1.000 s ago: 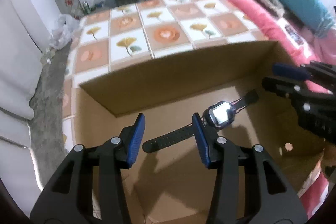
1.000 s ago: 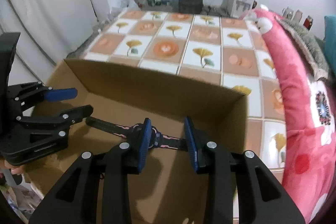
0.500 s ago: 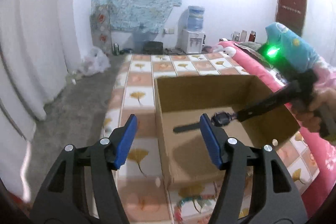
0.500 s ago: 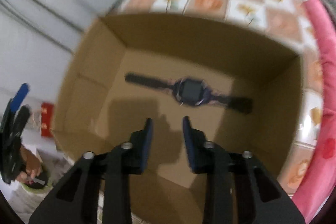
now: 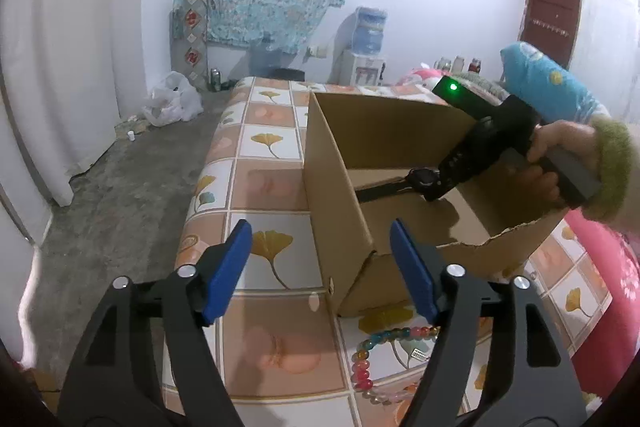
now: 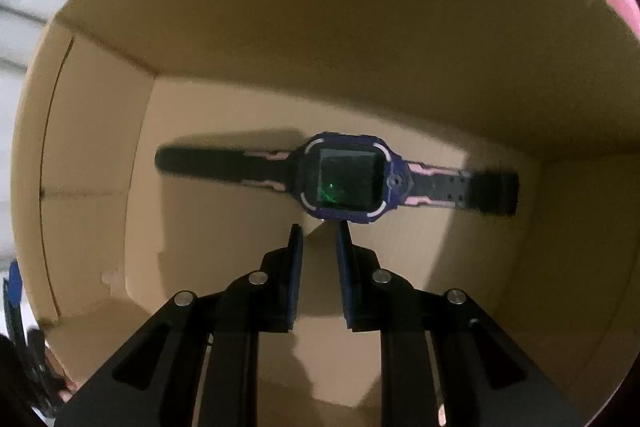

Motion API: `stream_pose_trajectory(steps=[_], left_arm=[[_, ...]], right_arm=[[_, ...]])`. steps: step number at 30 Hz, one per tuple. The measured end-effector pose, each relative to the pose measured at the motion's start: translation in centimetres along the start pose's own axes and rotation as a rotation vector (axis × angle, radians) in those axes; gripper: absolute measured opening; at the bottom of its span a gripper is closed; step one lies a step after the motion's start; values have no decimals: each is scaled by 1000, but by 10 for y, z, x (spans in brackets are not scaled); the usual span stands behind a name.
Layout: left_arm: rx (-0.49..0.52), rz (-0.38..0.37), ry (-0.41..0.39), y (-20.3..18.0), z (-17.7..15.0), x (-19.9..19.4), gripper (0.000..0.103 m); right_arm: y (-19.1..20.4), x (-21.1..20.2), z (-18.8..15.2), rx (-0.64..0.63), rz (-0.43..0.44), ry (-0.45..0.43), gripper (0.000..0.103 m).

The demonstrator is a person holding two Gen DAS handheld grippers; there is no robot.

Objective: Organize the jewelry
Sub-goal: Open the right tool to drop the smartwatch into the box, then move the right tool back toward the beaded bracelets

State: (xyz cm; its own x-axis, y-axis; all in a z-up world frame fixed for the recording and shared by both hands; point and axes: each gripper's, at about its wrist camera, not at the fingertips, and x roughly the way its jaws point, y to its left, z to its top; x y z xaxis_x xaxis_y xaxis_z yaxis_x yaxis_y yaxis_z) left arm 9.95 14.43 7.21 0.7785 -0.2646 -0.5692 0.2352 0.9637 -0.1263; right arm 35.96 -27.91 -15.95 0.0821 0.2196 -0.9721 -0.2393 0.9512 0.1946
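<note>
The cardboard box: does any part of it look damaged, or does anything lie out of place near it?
Yes. The cardboard box has a torn, ragged near edge. A bead necklace lies outside on the tiled surface, while the watch already lies inside.

Bright even room light, dim shadowed cardboard box (image 6: 280, 27) interior, slight motion blur, heavy fisheye bending, dark vignetted corners
</note>
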Motion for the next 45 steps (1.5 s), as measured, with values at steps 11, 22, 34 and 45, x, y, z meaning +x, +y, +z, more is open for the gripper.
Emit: stream_pose_trajectory(steps=[11, 22, 34, 45], left_arm=[[-3, 11, -24, 5, -6, -15, 74], [-16, -39, -93, -3, -13, -50, 79], [111, 2, 18, -52, -63, -62, 80], [273, -83, 176, -119, -106, -10, 61]], right_arm=[[-8, -12, -8, 148, 153, -99, 18], [5, -142, -91, -22, 228, -384, 38], [-21, -118, -267, -19, 346, -563, 44], [-22, -38, -304, 116, 403, -428, 44]])
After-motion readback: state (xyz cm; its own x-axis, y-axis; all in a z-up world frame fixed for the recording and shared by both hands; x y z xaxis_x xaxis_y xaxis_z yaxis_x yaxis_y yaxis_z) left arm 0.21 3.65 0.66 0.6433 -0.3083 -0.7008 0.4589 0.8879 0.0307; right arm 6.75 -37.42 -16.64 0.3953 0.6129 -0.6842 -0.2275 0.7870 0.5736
